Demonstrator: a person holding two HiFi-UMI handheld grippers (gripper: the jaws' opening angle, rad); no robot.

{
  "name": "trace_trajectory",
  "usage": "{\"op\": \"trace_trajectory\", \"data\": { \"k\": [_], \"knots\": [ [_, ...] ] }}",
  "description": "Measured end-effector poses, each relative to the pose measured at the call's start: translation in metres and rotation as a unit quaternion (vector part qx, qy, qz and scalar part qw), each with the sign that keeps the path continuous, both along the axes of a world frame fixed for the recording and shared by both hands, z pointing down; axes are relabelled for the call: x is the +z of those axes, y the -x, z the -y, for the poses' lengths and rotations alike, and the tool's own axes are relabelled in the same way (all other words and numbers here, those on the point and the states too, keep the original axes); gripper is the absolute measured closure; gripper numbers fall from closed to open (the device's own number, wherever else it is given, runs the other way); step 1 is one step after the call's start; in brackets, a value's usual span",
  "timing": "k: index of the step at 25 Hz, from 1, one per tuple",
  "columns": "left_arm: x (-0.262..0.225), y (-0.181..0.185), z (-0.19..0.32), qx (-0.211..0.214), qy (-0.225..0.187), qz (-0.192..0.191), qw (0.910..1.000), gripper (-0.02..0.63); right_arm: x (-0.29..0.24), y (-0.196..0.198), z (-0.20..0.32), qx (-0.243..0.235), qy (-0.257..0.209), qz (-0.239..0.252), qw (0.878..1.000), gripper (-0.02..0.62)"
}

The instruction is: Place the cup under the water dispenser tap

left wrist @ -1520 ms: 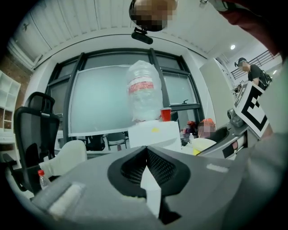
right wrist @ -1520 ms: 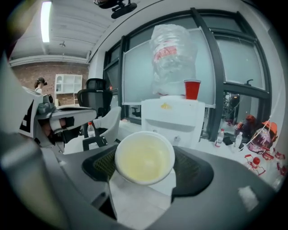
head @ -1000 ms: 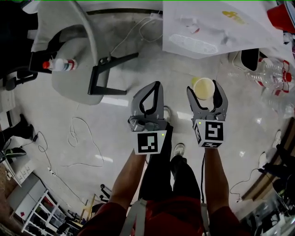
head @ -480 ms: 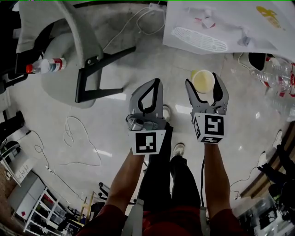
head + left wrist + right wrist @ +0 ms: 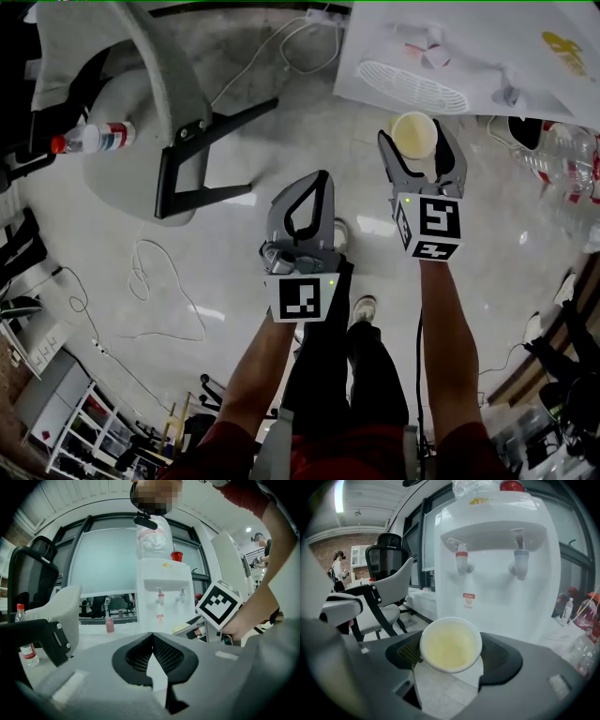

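The small white paper cup, round-rimmed and pale yellow inside, is up in the air, pinched by its sides in the right gripper. The jaws are spread wide around it and the mouth is tipped back toward the person. It sits on the near side of the white plastic water dispenser, lower than the red-handled tap and the grey-blue tap, and not under either. From the head view the cup is just short of the dispenser's slotted oval drip grille, with a thin strip of bare floor between them.

The left gripper hangs nearer the person and to the left, apart from the right one. Its jaws are pressed together with nothing in them.

There is open glossy pale floor to the left. The grey-shelled office chair with black legs stands well apart on the far left. Clear plastic water jugs crowd the right side, near the dispenser. Loose thin cables trail over the floor on the near left.

The cup's body is hidden behind its own rim and the dark ribbed pads. I cannot tell whether the yellow is lining or liquid. The bottle on top of the dispenser is cut off by the frame edge.
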State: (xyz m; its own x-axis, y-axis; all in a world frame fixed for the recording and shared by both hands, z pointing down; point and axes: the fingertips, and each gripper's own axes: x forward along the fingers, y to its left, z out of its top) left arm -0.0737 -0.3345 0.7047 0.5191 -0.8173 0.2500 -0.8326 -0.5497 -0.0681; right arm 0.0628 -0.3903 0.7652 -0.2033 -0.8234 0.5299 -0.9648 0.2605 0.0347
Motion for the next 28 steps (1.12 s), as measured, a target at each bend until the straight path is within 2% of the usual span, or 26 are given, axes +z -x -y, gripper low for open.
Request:
{"op": "trace_trajectory", "data": {
  "k": [14, 25, 28],
  "knots": [
    [0.015, -0.002, -0.012, 0.021, 0.023, 0.003, 0.9995, 0.604, 0.012, -0.012, 0.078, 0.019, 0.005, 0.006, 1.000, 0.229],
    [0.019, -0.003, -0.007, 0.037, 0.021, 0.010, 0.9991, 0.604, 0.028, -0.010, 0.094, 0.020, 0.019, 0.001, 1.000, 0.227],
    [0.019, -0.002, -0.004, 0.033, 0.024, 0.010, 0.9991, 0.604, 0.028, -0.009, 0.094, 0.026, 0.023, 0.018, 0.999, 0.224]
  ]
}}
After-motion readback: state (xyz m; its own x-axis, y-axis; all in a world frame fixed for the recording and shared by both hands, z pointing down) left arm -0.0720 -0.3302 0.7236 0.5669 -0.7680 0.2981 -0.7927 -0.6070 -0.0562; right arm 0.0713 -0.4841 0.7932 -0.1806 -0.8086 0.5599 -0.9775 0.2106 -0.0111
